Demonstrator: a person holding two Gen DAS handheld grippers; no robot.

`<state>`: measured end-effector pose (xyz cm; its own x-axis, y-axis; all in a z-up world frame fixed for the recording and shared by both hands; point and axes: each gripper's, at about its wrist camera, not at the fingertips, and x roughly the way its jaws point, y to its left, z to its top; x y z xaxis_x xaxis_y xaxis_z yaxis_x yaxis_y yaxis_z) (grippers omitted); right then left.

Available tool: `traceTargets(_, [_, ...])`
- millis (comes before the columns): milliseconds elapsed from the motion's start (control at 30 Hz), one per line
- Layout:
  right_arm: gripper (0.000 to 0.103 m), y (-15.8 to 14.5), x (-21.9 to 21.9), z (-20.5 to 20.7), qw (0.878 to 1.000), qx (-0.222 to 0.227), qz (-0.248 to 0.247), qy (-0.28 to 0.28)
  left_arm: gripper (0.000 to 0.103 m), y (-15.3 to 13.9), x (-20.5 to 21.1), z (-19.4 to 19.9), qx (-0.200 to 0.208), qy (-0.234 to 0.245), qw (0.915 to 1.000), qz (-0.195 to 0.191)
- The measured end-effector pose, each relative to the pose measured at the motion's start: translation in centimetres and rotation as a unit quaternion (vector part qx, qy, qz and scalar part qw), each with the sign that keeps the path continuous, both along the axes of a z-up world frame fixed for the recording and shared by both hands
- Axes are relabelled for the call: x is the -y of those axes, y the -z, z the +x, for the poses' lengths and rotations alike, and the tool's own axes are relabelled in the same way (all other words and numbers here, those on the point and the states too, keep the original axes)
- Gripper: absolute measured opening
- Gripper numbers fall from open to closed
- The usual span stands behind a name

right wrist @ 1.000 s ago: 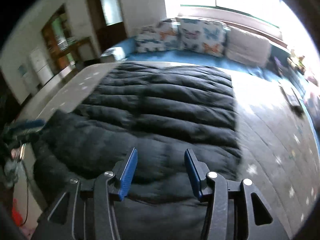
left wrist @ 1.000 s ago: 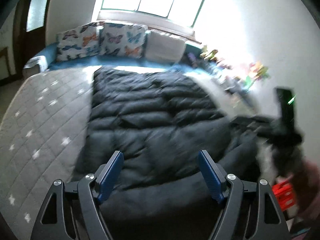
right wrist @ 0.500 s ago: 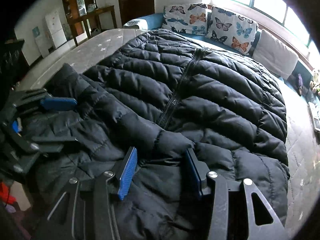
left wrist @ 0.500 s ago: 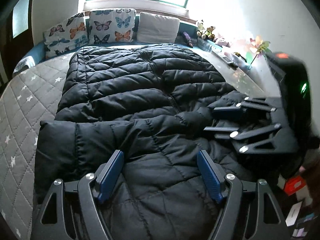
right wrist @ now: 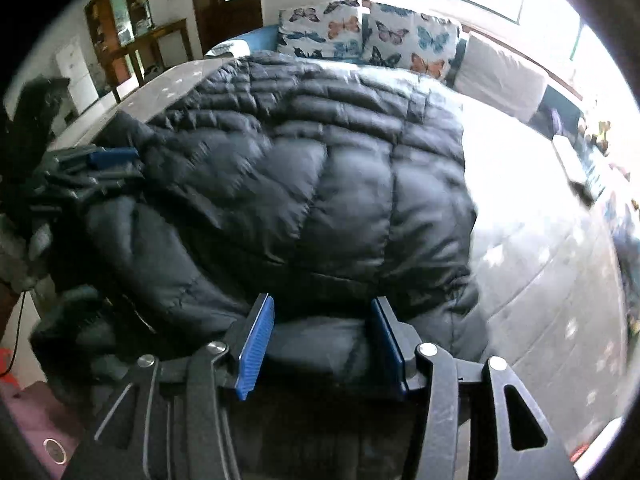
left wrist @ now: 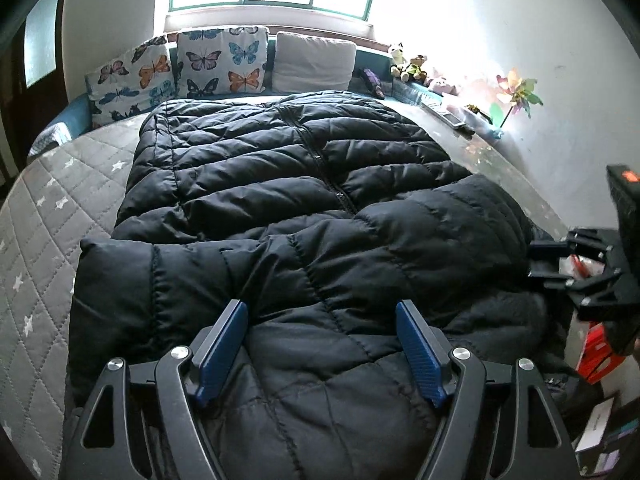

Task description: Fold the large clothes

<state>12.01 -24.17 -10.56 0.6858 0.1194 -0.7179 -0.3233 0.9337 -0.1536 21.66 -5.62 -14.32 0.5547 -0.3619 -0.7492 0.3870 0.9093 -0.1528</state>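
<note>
A large black puffer coat (left wrist: 280,184) lies spread on the grey quilted bed (left wrist: 40,240), zip up, its near part folded across in a thick band. My left gripper (left wrist: 320,308) hangs open just above the coat's near end, with nothing between its blue pads. In the blurred right wrist view the coat (right wrist: 320,160) bulges ahead of my right gripper (right wrist: 322,304). Its jaws are opening, and a dark fold of the coat's near edge lies between them. Each gripper shows in the other's view: the right gripper (left wrist: 560,260) at the coat's right edge, the left gripper (right wrist: 100,160) at its left.
Butterfly pillows (left wrist: 220,60) and a white pillow (left wrist: 314,60) line the headboard under a window. Soft toys (left wrist: 408,66) and a pinwheel (left wrist: 516,92) stand by the right wall. A red box (left wrist: 596,348) lies on the floor. Wooden shelves (right wrist: 132,40) and a door stand beyond the bed (right wrist: 540,260).
Both grippers came down close to the coat. The right gripper then swung out from over the coat to its right edge, where a fold now lies between its jaws. The left gripper has since held still.
</note>
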Motion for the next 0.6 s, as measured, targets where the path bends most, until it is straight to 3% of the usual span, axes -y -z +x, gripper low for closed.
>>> traceTargets(133, [0.055, 0.7, -0.2, 0.2, 1.000, 0.017, 0.005, 0.003, 0.081, -0.1, 0.2, -0.1, 0.002, 0.000, 0.9999, 0.013])
traceTargets(233, [0.055, -0.8, -0.4, -0.4, 1.000, 0.019, -0.012, 0.002, 0.081, -1.5, -0.7, -0.9, -0.001, -0.006, 1.0000, 0.003])
traceTargets(400, [0.055, -3.3, -2.2, -2.5, 0.998, 0.057, -0.005, -0.037, 0.081, -4.4, -3.2, -4.1, 0.037, -0.032, 0.9988, -0.004])
traceTargets(600, [0.055, -1.2, -6.1, -1.5, 0.995, 0.040, -0.021, -0.084, 0.081, -2.5, -5.7, -5.7, 0.015, -0.043, 0.9989, -0.009])
